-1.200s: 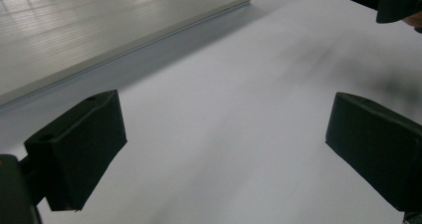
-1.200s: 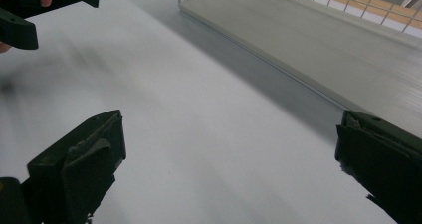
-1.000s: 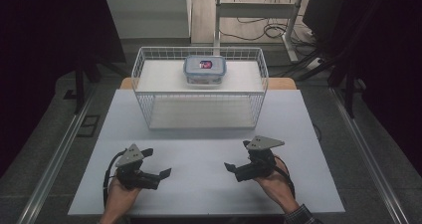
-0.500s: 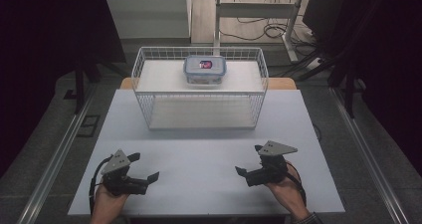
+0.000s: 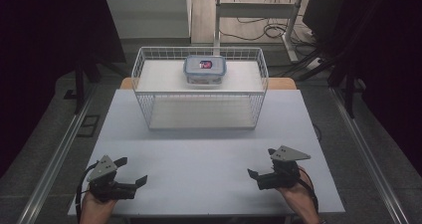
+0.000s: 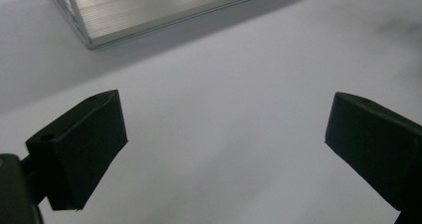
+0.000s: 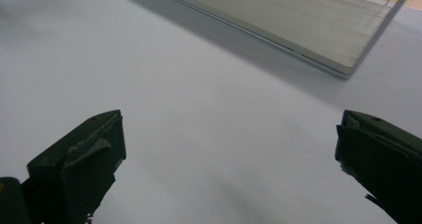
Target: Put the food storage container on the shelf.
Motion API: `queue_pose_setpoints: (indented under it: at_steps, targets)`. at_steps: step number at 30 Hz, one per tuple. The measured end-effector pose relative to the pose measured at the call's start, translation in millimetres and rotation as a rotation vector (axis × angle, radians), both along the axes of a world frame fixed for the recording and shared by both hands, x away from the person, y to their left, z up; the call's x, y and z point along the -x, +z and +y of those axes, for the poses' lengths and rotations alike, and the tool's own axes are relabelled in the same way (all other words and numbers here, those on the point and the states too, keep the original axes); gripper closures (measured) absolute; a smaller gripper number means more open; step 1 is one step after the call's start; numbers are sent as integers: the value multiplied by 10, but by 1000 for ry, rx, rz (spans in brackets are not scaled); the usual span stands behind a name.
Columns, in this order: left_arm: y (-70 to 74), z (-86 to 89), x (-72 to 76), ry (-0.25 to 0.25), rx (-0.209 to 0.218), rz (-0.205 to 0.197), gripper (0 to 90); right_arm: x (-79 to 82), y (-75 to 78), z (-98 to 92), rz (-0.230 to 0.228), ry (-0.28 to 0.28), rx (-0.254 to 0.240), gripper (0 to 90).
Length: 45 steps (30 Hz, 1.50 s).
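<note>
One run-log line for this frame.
left tool: open, empty | right tool: open, empty | lidded container: inside wire basket | table

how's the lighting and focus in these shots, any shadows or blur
High view: white table evenly lit, surroundings dark, slightly soft. Left gripper view: wire basket casts a soft shadow toward the camera, near jaws blurred. Right gripper view: the same shadow band beside the basket's base, jaws soft.

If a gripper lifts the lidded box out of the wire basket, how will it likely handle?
The box looks like rigid plastic with a clipped lid, so it should stay stiff. Its low, flat shape makes tipping unlikely. Its smooth sides may slip between fingers, and the basket walls probably force a lift from above.
</note>
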<state>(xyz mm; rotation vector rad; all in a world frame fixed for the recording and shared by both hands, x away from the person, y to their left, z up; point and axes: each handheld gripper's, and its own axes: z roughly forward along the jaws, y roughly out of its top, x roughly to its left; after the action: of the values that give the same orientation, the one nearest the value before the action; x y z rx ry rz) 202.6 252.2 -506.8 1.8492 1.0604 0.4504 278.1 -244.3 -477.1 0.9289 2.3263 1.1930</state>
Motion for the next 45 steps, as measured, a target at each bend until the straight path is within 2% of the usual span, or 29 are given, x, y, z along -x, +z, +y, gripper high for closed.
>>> queue_pose_setpoints:
  at_steps: [13, 29, 36, 42, 45]
  targets:
    - [-62, 149, 131, 44, -34, 5, 24, 95, -43, -257, -14, -66, 10, 0]
    - [-147, 364, 255, 116, -42, 3, 17, 190, -125, -572, -4, -154, 19, 0]
    - [-219, 453, 299, 147, -42, 22, 10, 220, -203, -661, 27, -176, 27, 0]
    - [-311, 479, 302, 139, -45, 72, 3, 228, -267, -682, 64, -176, 49, 0]
    - [-341, 473, 293, 129, -51, 96, 0, 223, -319, -700, 103, -176, 66, 0]
